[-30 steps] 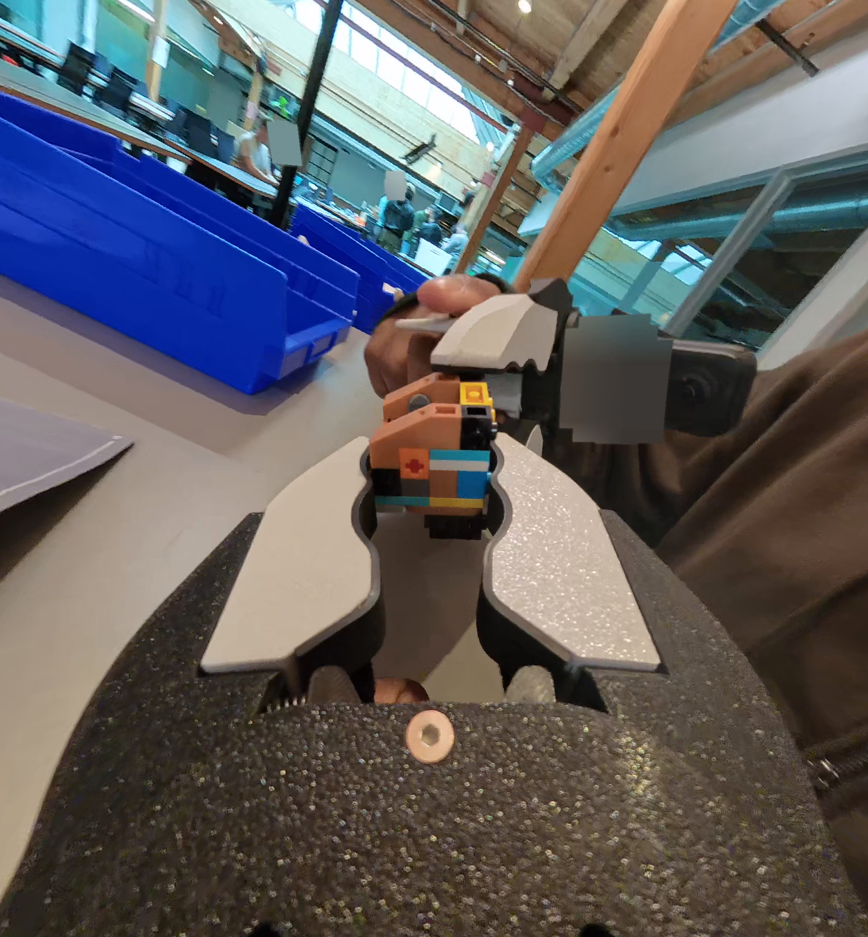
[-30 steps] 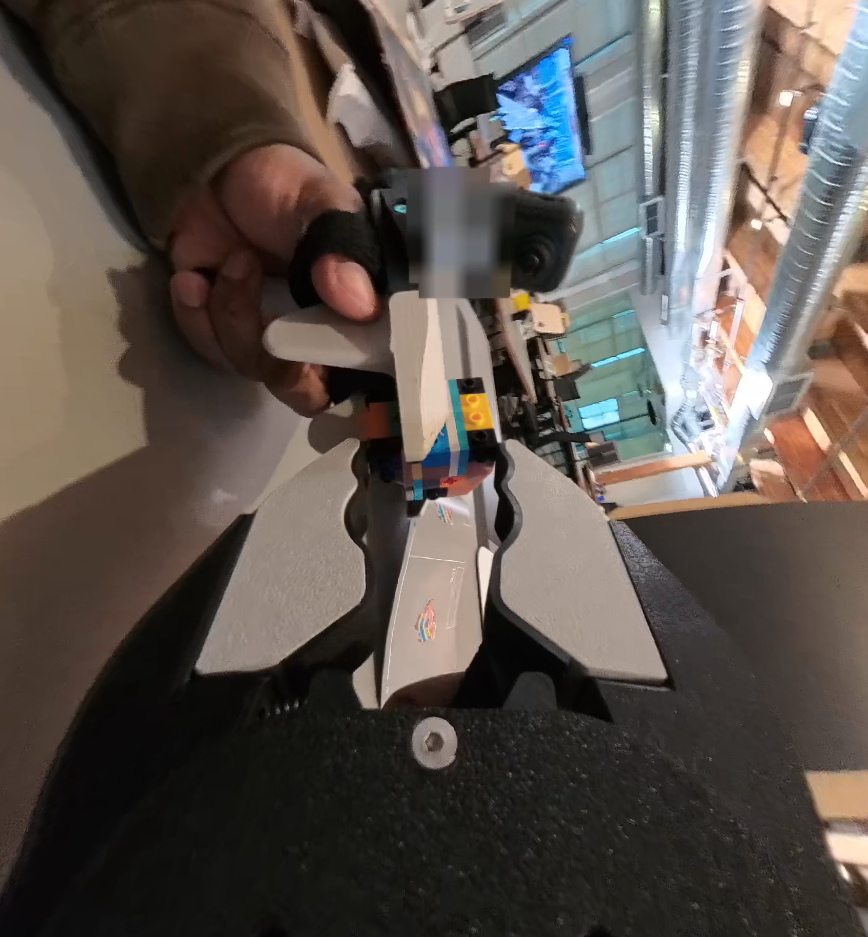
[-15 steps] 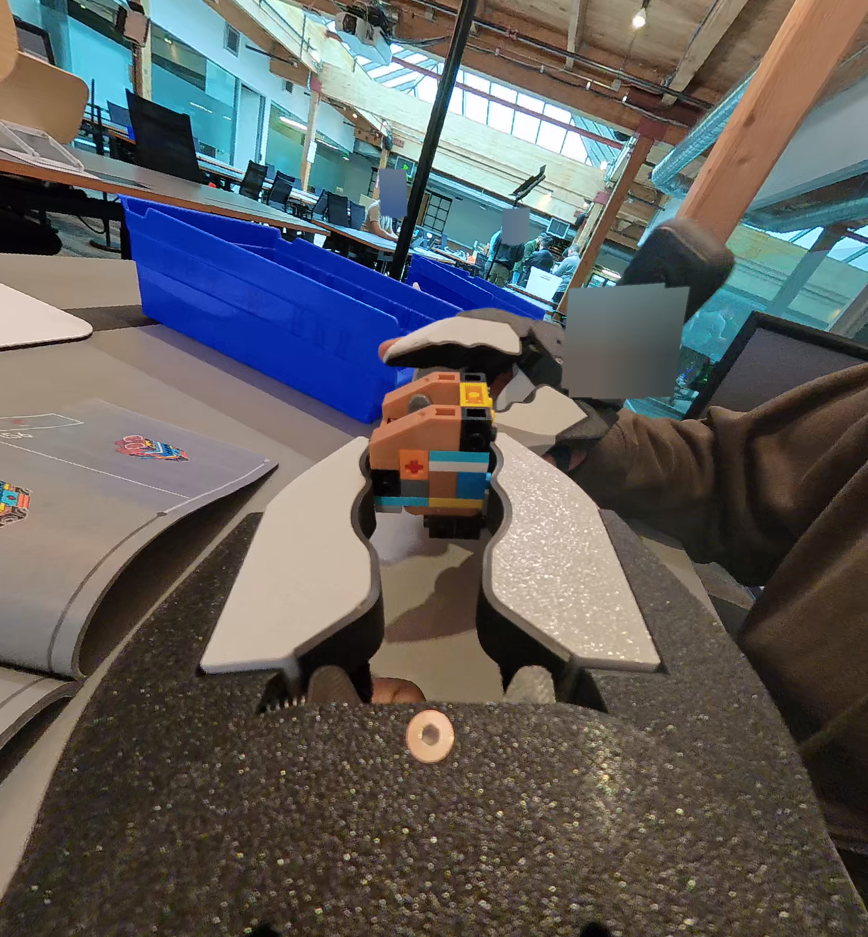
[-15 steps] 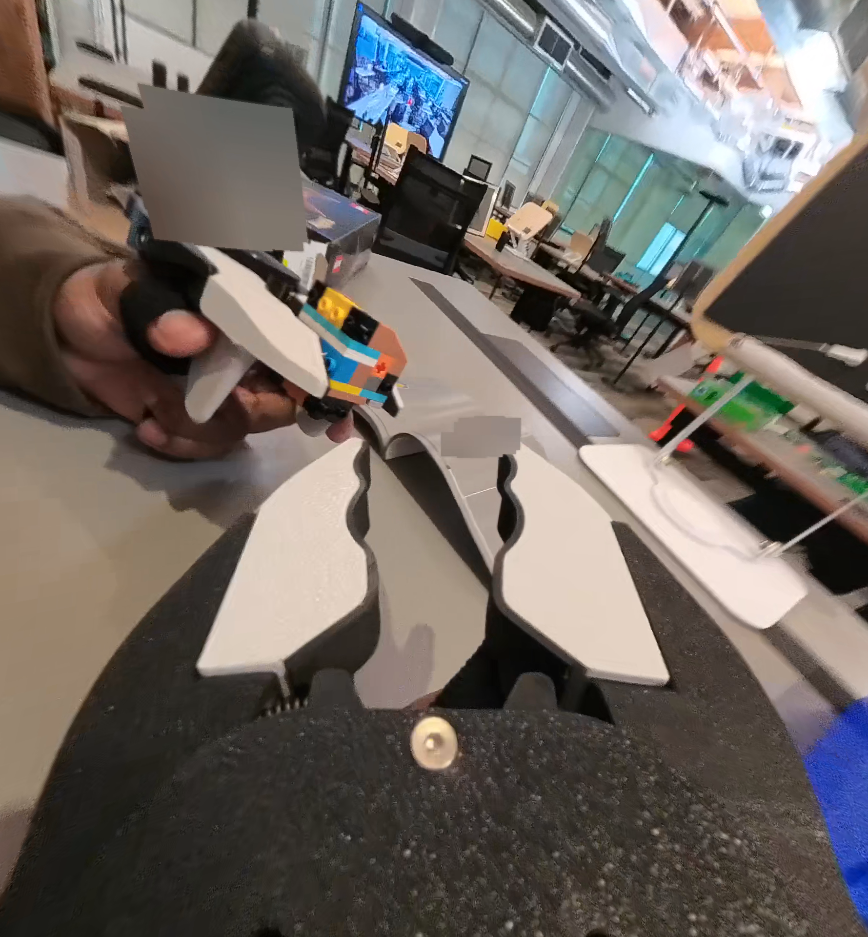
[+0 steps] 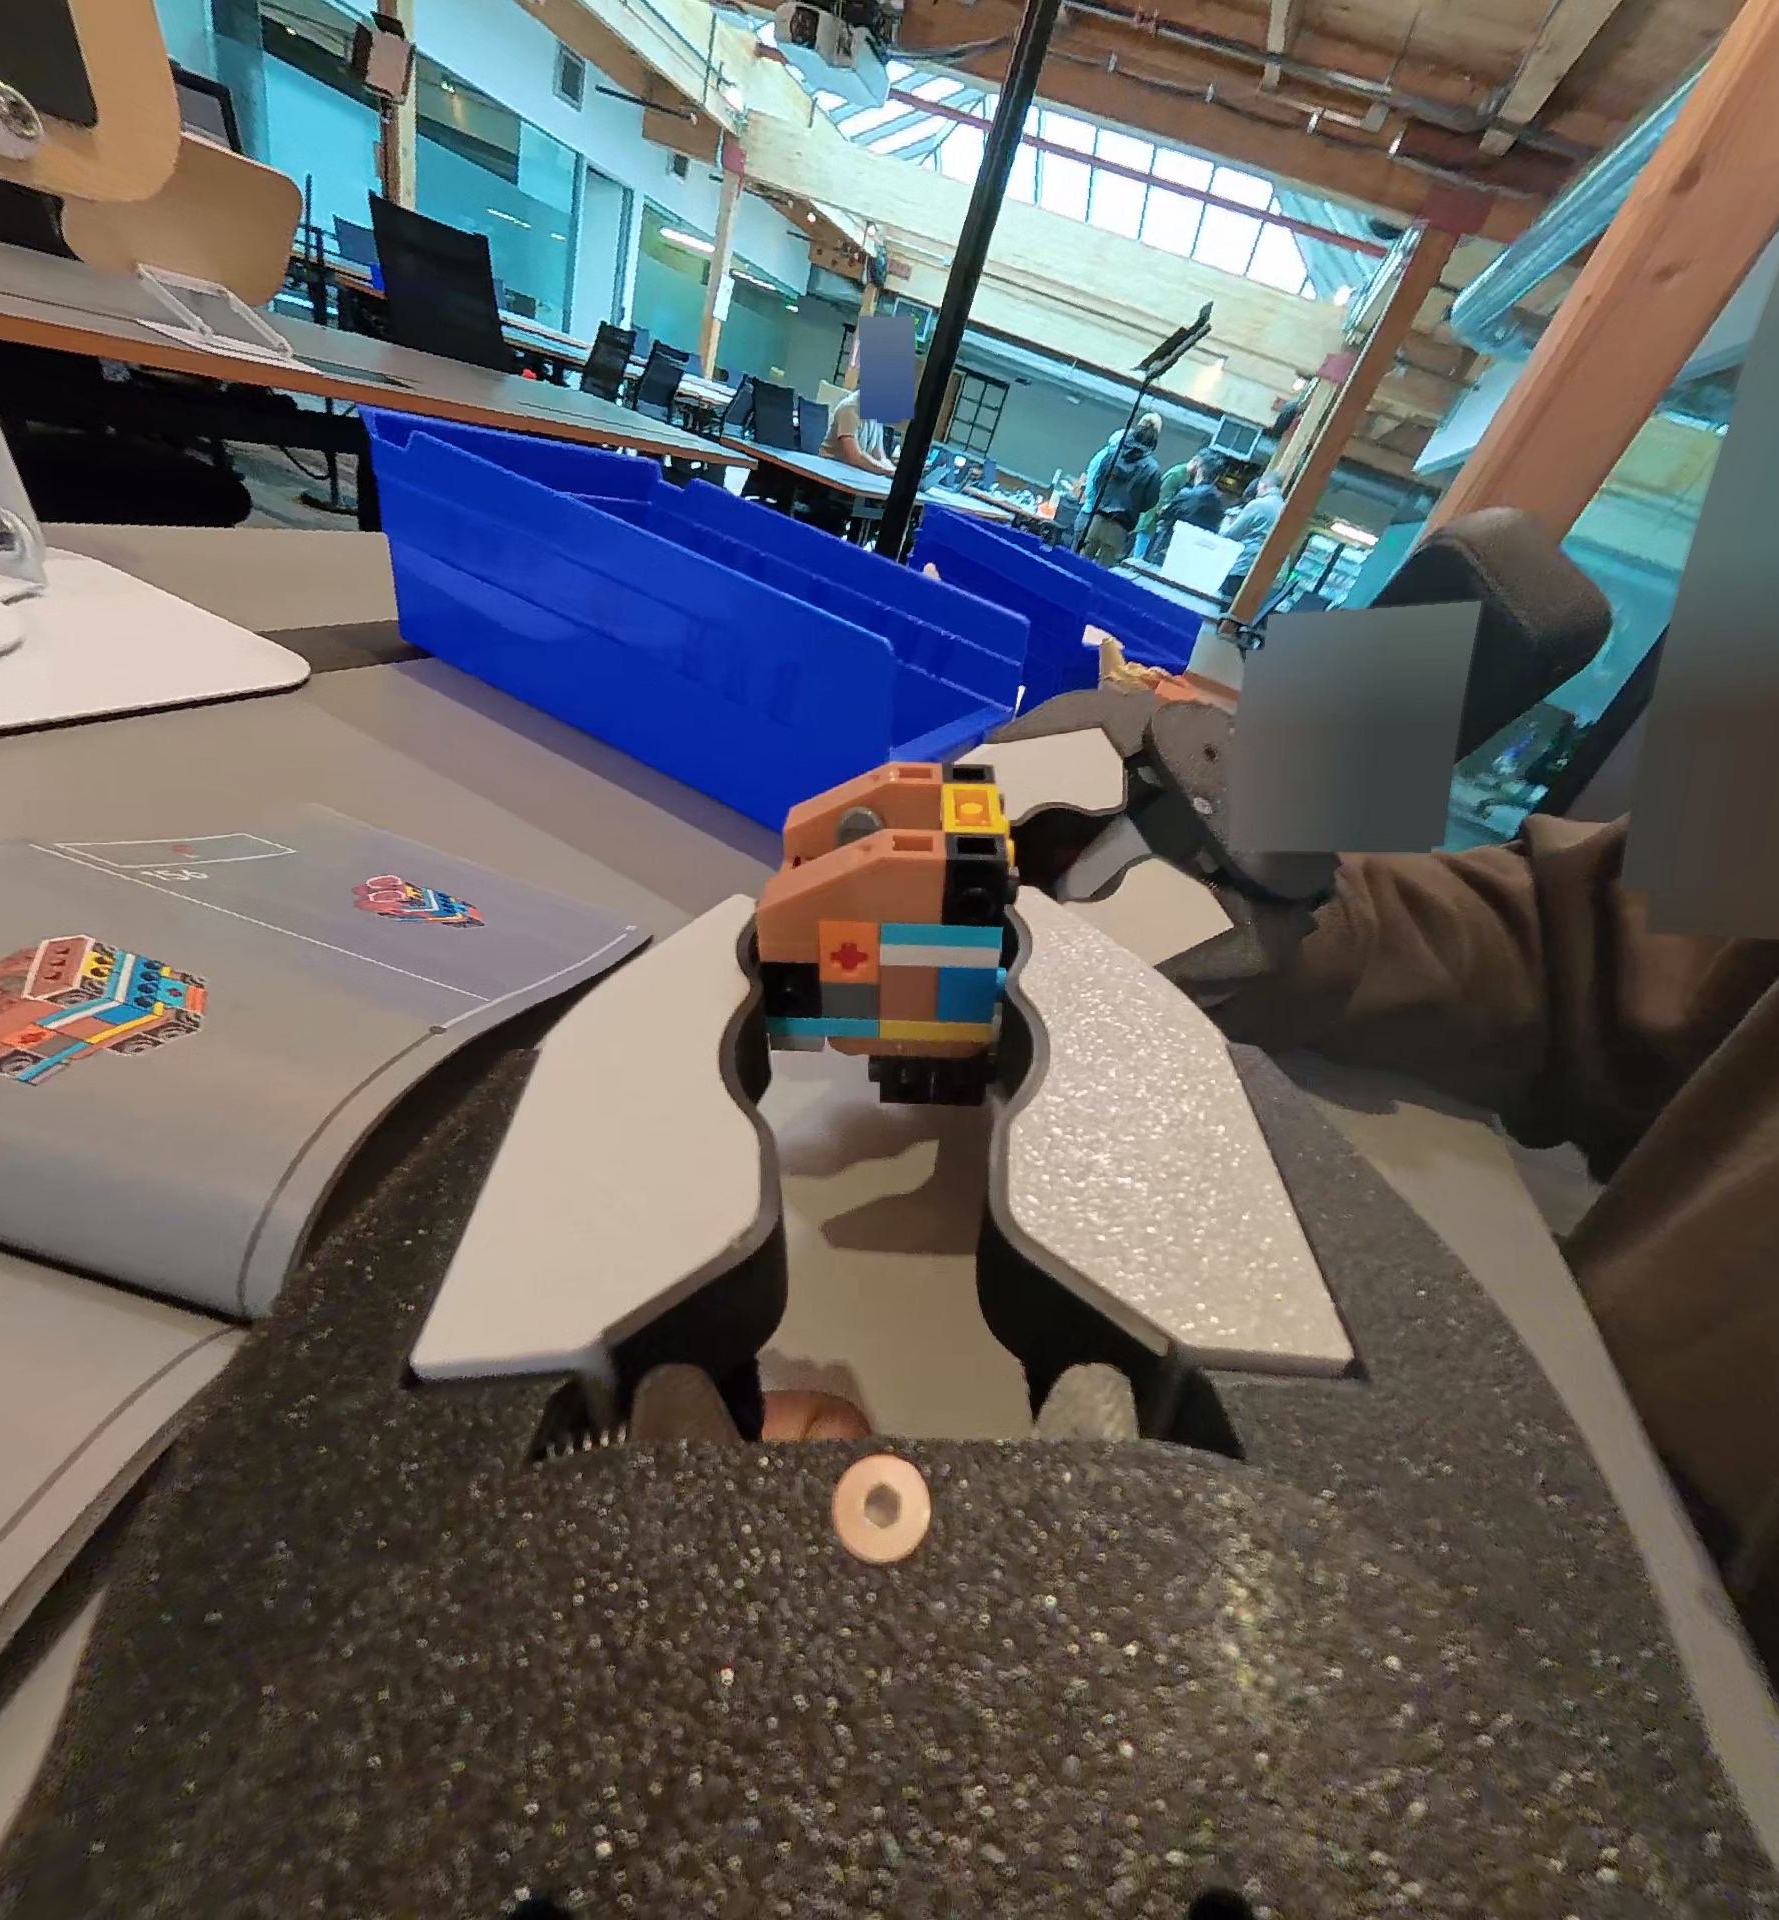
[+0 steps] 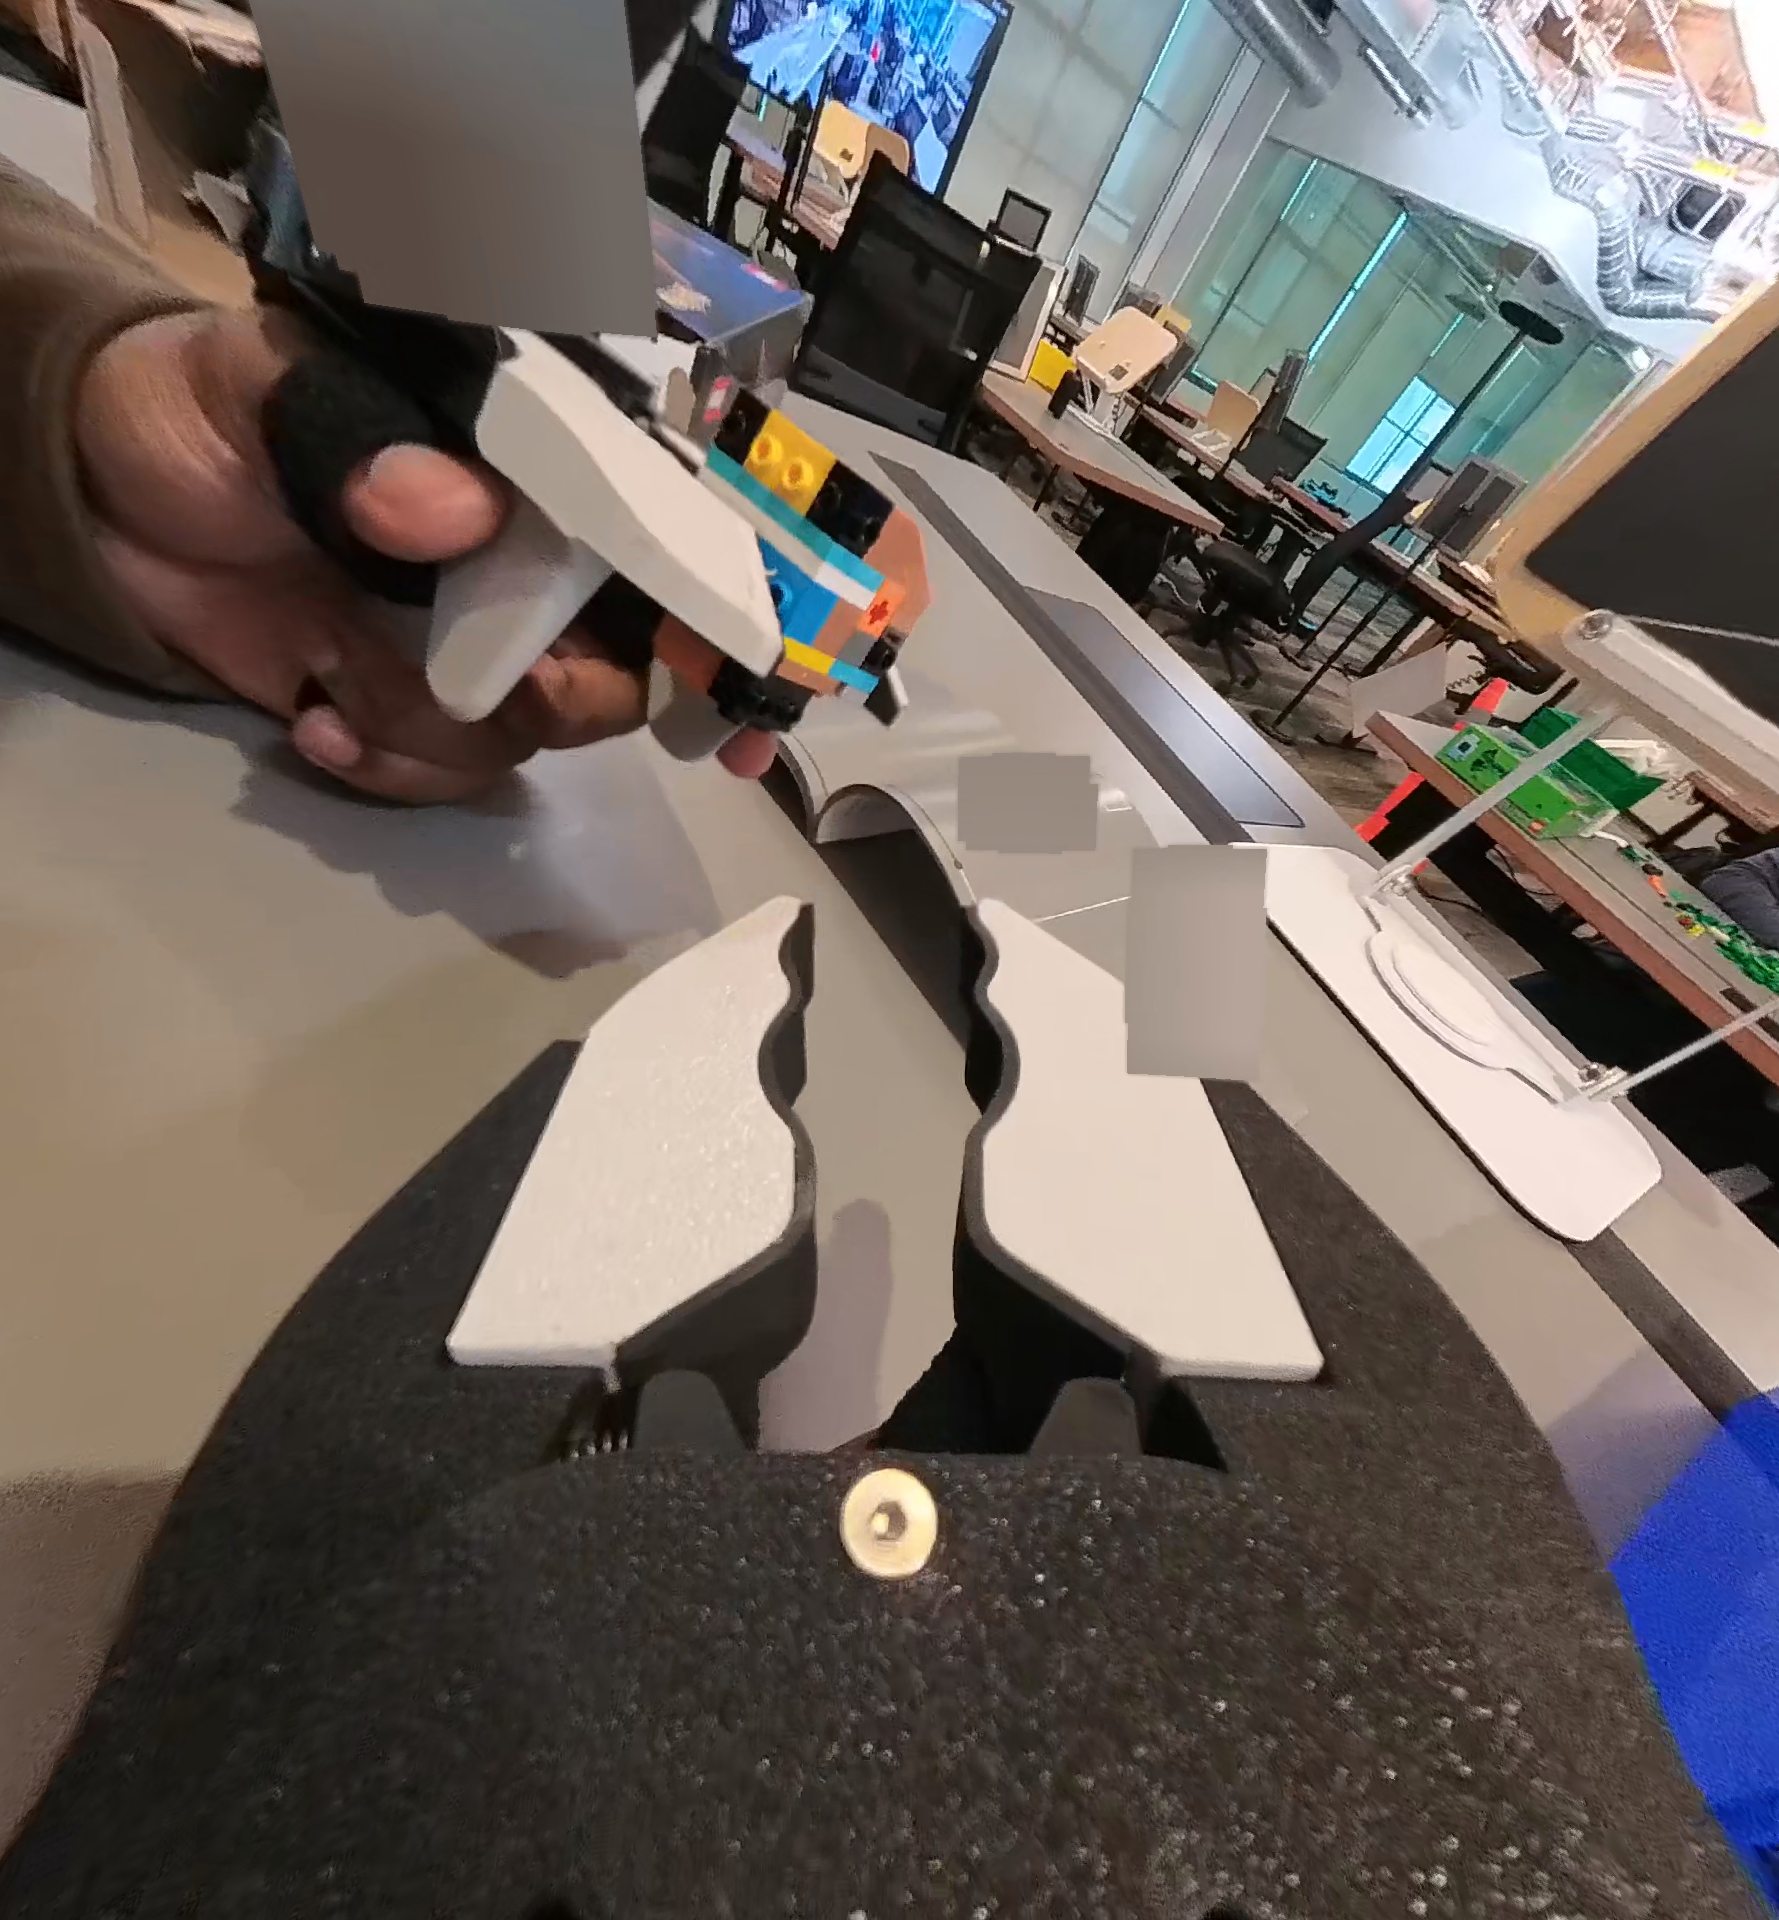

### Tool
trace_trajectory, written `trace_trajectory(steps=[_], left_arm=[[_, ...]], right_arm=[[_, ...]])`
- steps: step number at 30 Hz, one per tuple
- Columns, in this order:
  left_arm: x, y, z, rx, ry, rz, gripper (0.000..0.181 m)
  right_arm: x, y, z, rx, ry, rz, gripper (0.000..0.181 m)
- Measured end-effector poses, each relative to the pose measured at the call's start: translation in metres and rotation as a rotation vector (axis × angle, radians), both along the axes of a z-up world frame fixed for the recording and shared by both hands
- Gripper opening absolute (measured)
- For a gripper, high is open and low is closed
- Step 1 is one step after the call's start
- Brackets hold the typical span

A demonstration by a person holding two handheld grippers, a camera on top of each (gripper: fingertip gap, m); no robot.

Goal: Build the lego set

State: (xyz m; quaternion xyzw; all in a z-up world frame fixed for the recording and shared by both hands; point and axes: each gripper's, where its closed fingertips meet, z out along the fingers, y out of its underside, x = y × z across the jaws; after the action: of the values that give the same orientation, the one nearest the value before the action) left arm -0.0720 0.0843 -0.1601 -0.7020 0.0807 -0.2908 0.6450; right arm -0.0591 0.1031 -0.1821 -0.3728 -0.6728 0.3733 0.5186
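Open glossy instruction booklet (image 5: 241,1039), curved pages, on grey matte surface (image 5: 552,748). Blue plastic bins (image 5: 656,623) behind. Left gripper (image 5: 880,971): pale wavy-edged fingers (image 5: 1124,1122) clamp blocky studded orange-blue-black lego model (image 5: 890,925), raised above surface. Right gripper (image 6: 890,977): fingers parted by narrow gap, empty, well apart from model.

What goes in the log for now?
left gripper: shut on lego model | right gripper: open, empty | instruction booklet: open
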Motion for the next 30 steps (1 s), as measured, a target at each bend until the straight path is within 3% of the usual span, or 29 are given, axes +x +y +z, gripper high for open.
trace_trajectory(steps=[4,9,12,19,30], left_arm=[[0.004,0.001,-0.007,-0.027,0.098,-0.002,0.041],[0.017,-0.004,-0.018,-0.029,0.274,-0.054,0.041],[0.025,-0.007,-0.021,-0.018,0.326,-0.100,0.041],[0.039,-0.013,-0.027,-0.011,0.403,-0.173,0.041],[0.044,-0.018,-0.046,-0.064,0.548,-0.234,0.041]], right_arm=[[0.000,-0.001,0.002,-0.026,-0.001,0.002,0.019],[0.011,-0.030,0.026,-0.293,0.043,0.215,0.022],[0.014,-0.036,0.028,-0.367,0.031,0.273,0.029],[0.016,-0.048,0.022,-0.304,0.005,0.305,0.037],[0.016,-0.054,0.005,-0.224,-0.061,0.321,0.033]])
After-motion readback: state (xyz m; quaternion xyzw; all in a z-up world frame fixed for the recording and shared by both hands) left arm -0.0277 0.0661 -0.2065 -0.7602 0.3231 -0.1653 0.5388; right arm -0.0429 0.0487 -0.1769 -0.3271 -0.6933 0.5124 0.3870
